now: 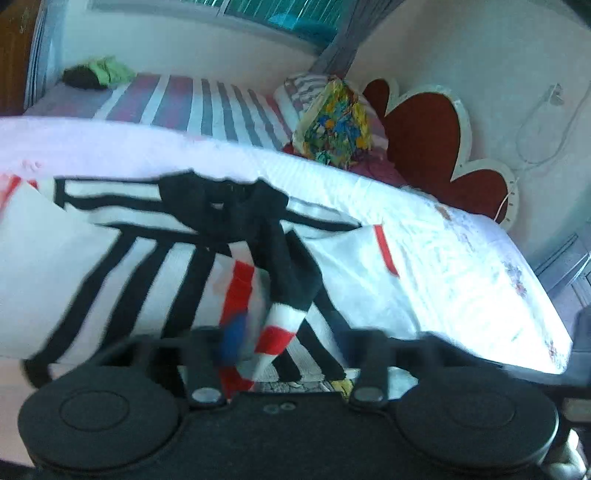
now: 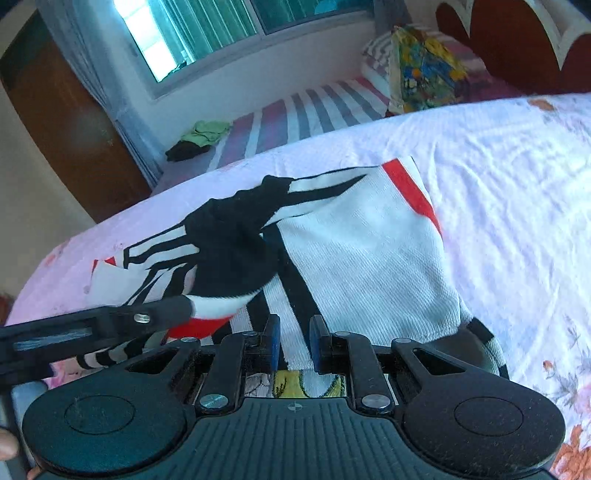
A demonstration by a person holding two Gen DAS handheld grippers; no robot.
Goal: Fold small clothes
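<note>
Daylight is pouring in from the window (image 2: 192, 33), which is blowing out to white at its left pane. The bedsheet (image 1: 461, 266) is glaring bright in my left view, and the shirt (image 1: 147, 258) is smearing with motion blur there. My right view is staying sharper. Both pictures are bending strongly toward the edges.

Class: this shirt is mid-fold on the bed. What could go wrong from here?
The folded-over sleeve lies loose between the fingers of the open left gripper and may slip back. The right gripper pinches only the hem of the shirt; a pull could drag it askew across the bedsheet.
</note>
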